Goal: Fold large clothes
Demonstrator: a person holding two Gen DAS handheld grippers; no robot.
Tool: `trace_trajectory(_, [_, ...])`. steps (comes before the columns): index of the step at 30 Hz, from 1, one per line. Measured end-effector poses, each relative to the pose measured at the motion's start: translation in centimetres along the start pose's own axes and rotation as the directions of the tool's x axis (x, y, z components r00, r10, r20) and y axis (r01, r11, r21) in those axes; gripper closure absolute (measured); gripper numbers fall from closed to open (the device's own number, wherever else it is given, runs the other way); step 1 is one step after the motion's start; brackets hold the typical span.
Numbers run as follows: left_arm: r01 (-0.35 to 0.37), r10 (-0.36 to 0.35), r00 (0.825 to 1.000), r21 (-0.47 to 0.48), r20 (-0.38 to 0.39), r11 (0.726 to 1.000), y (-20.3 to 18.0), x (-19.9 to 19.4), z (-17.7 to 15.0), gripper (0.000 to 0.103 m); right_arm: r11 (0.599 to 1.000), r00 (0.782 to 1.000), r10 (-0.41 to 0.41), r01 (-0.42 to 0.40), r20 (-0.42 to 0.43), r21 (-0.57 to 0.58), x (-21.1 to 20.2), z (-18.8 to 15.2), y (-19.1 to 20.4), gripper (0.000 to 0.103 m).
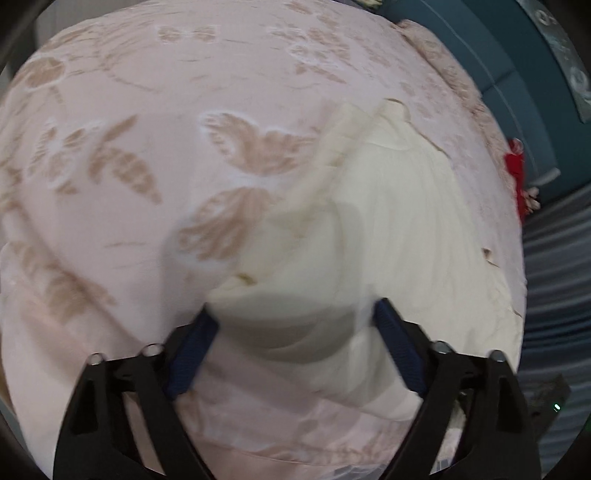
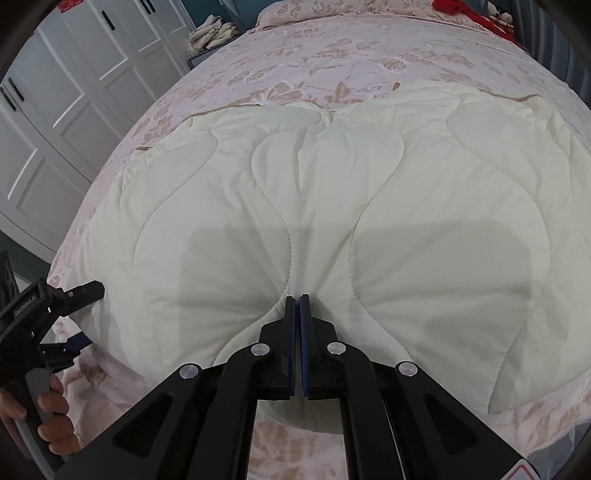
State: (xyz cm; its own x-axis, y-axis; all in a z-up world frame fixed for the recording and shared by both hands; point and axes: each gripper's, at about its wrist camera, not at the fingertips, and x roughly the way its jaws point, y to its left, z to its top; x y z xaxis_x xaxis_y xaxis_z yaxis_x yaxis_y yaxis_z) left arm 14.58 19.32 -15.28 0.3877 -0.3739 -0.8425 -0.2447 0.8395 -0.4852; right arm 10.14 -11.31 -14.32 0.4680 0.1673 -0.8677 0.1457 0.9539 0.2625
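A large cream quilted garment (image 2: pixel 332 192) lies spread on a pink floral bedspread (image 2: pixel 303 62). My right gripper (image 2: pixel 298 300) is shut on a pinch of the cream fabric at its near edge. My left gripper (image 1: pixel 295 310) is open, its blue-padded fingers on either side of a cream corner (image 1: pixel 288 310) lying on the bedspread (image 1: pixel 129 110). The left gripper also shows in the right wrist view (image 2: pixel 86 314), at the garment's near left corner, held by a hand.
White wardrobe doors (image 2: pixel 74 85) stand left of the bed. A pile of pale cloth (image 2: pixel 214 33) lies at the far left and a red item (image 2: pixel 465 11) at the far right. A teal headboard (image 1: pixel 498 66) and a red item (image 1: pixel 515 166) lie right.
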Motion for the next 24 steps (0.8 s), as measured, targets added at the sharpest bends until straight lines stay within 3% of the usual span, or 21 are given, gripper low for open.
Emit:
trace_trajectory(2, [0.023,-0.023,1.000,0.008,-0.010,1.000,-0.7,-0.1,0.0,0.041,1.000,1.000,0.012,-0.012,-0.006,0.006,0.2,0.1,-0.3,0.102])
trace_trajectory(4, [0.053,-0.053,0.999,0.017,-0.010,0.998,-1.1,-0.4,-0.1,0.066,0.999,1.000,0.027,-0.027,-0.015,0.017,0.1,0.3,-0.6,0.103])
trace_trajectory(7, [0.090,-0.091,0.996,0.028,0.010,0.996,-1.5,-1.8,-0.1,0.082,0.997,0.998,0.053,-0.052,-0.021,0.050,-0.6,0.7,-1.0,0.103])
trace_trajectory(14, [0.137,-0.143,0.988,0.091,0.065,0.986,-2.8,-5.7,0.1,0.088,0.993,0.995,0.091,-0.089,-0.034,0.072,-2.4,0.4,-1.0,0.103])
trace_trajectory(19, [0.115,-0.127,0.986,0.107,0.111,0.988,-2.7,-8.2,0.3,0.089,0.984,0.982,0.161,-0.152,-0.100,0.093,-0.7,0.1,0.2,0.103])
trace_trajectory(24, [0.131,-0.156,0.980,0.185,0.127,0.974,-4.8,-10.3,-0.4,0.089,0.995,0.989,0.100,-0.098,-0.112,0.021,1.6,0.1,3.4,0.101])
